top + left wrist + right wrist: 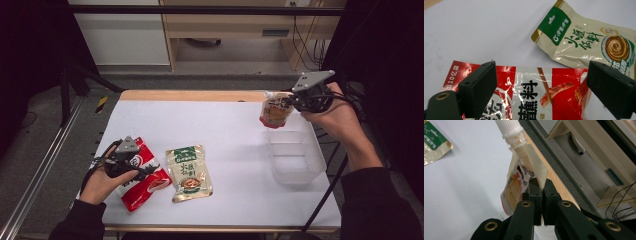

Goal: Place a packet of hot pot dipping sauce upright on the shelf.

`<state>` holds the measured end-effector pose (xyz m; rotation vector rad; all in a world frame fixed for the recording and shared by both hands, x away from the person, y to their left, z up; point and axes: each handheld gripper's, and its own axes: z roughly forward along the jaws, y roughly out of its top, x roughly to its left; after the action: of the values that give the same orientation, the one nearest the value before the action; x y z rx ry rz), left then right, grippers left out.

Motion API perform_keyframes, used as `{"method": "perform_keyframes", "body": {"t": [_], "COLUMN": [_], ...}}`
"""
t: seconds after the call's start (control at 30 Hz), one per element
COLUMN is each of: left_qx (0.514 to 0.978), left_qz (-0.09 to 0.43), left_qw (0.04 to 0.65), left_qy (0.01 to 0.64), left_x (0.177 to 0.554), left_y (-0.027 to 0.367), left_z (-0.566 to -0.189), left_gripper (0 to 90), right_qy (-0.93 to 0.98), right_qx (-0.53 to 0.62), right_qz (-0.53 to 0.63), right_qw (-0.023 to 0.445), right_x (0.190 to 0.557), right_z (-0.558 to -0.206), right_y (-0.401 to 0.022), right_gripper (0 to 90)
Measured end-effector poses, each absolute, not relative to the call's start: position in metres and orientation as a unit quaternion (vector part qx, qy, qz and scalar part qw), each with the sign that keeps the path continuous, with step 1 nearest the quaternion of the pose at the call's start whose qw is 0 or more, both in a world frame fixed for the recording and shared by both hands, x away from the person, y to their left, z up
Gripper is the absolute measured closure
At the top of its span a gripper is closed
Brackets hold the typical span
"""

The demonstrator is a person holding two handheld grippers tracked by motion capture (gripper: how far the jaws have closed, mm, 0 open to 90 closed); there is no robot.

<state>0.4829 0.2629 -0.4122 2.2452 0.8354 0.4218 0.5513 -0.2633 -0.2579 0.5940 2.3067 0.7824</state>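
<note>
My right gripper (294, 102) is shut on the top edge of a spouted sauce pouch (275, 111), which hangs in the air just beyond the clear plastic tub (295, 156). In the right gripper view the pouch (520, 177) with its white screw cap dangles from the pinched jaws of my right gripper (541, 188). My left gripper (145, 171) rests open over a red snack bag (150, 186) at the table's front left. In the left gripper view the red bag (534, 92) lies between the spread jaws of my left gripper (546, 85). A beige and green sauce packet (188, 172) lies beside it.
The white table (220, 130) has a wooden strip along its far edge. A dark stand leg (325, 195) crosses the front right corner. Beyond the table stand a desk and hanging cables (305, 45).
</note>
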Motion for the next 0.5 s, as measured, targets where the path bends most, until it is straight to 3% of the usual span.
{"method": "perform_keyframes", "body": {"t": [0.5], "left_qx": [0.867], "left_qz": [0.159], "left_qw": [0.344], "left_qy": [0.324], "left_x": [0.484], "left_y": [0.262], "left_z": [-0.414], "left_gripper": [10.0], "right_qy": [0.875], "right_qx": [0.251], "right_qz": [0.278], "right_qw": [0.307], "right_x": [0.585], "right_z": [-0.292], "right_y": [-0.308], "right_gripper": [88.1]}}
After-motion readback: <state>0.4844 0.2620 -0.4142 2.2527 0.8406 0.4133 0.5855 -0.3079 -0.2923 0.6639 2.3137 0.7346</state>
